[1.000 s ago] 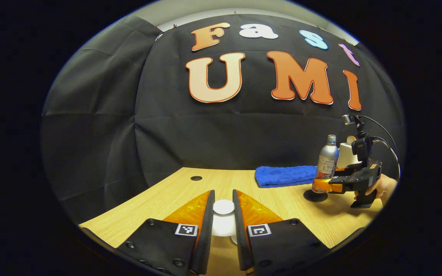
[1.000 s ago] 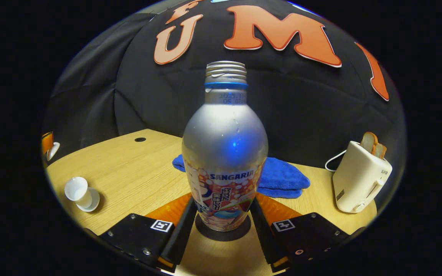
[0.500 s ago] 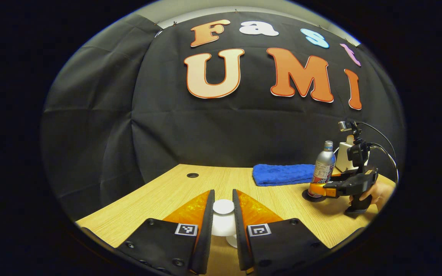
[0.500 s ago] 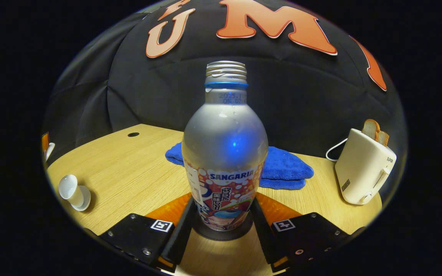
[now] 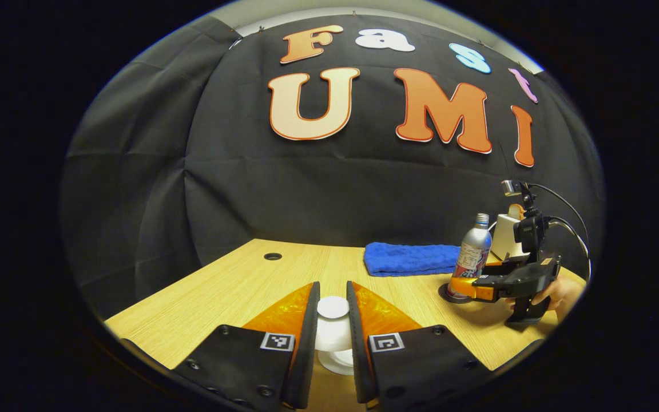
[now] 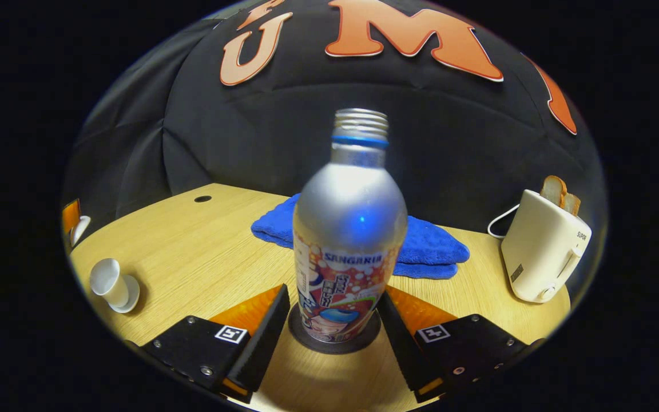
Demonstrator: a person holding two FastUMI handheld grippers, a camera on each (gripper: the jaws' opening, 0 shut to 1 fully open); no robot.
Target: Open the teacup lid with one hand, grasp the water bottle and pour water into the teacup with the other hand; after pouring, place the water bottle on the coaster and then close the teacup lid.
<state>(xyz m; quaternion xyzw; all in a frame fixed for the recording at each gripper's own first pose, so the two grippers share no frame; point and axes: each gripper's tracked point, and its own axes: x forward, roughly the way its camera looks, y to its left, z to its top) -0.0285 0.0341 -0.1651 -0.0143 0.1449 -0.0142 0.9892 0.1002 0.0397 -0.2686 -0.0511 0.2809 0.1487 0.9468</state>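
My right gripper (image 6: 332, 300) is open, its fingers standing a little apart on either side of the silver water bottle (image 6: 351, 229). The uncapped bottle stands upright on the dark round coaster (image 6: 335, 346). In the left gripper view, the bottle (image 5: 474, 252), the coaster (image 5: 443, 295) and the right gripper (image 5: 460, 288) sit far right. My left gripper (image 5: 333, 294) is shut on the white teacup lid (image 5: 333, 312), holding it just above the white teacup (image 5: 338, 361). In the right gripper view, the open teacup (image 6: 109, 281) stands on its saucer at the left, with the lid (image 6: 82, 228) beyond it.
A folded blue towel (image 6: 421, 246) lies behind the bottle near the wall. A cream toaster (image 6: 541, 252) with bread in it stands at the right, its cord trailing behind. The wooden table (image 5: 238, 286) has a cable hole (image 5: 272, 256) at the back. A hand (image 5: 561, 292) holds the right gripper.
The right gripper's fingers have spread off the bottle and drawn back slightly, leaving it on the coaster. The left gripper has shifted with the lid, and more of the teacup shows beneath it.
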